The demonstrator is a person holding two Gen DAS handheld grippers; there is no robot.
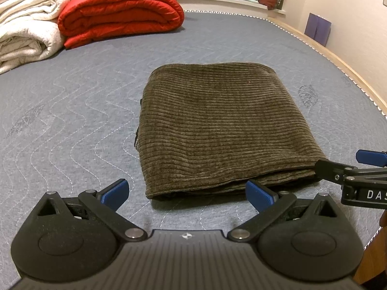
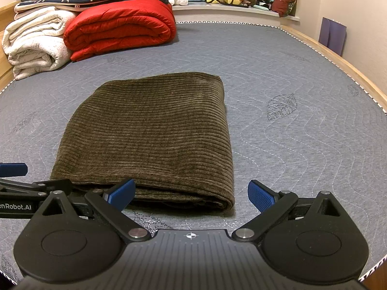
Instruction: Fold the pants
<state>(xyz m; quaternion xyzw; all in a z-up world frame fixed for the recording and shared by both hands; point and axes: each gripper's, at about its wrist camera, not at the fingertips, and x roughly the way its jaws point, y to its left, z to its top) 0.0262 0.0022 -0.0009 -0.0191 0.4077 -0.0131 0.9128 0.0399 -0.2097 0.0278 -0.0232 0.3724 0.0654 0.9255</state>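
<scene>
While both blue-padded tools gape wide and grip nothing, the left tool (image 1: 187, 192) and right tool (image 2: 191, 193) sit low in frame at the near folded edge of the pants (image 1: 217, 130) (olive corduroy, a neat rectangle). Bare grey mattress (image 2: 302, 133) spreads around; red quilt (image 2: 121, 26) upper left.

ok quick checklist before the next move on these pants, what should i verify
1. Left gripper open, holding nothing: ok.
2. Right gripper open, holding nothing: ok.
3. Brown corduroy pants lie as a flat folded stack: ok.
4. Near edges aligned: cannot tell, layers bunch slightly at the front.
5. Mattress beside the pants bare: ok.
6. Red quilt and white blanket well apart from the pants: ok.
</scene>
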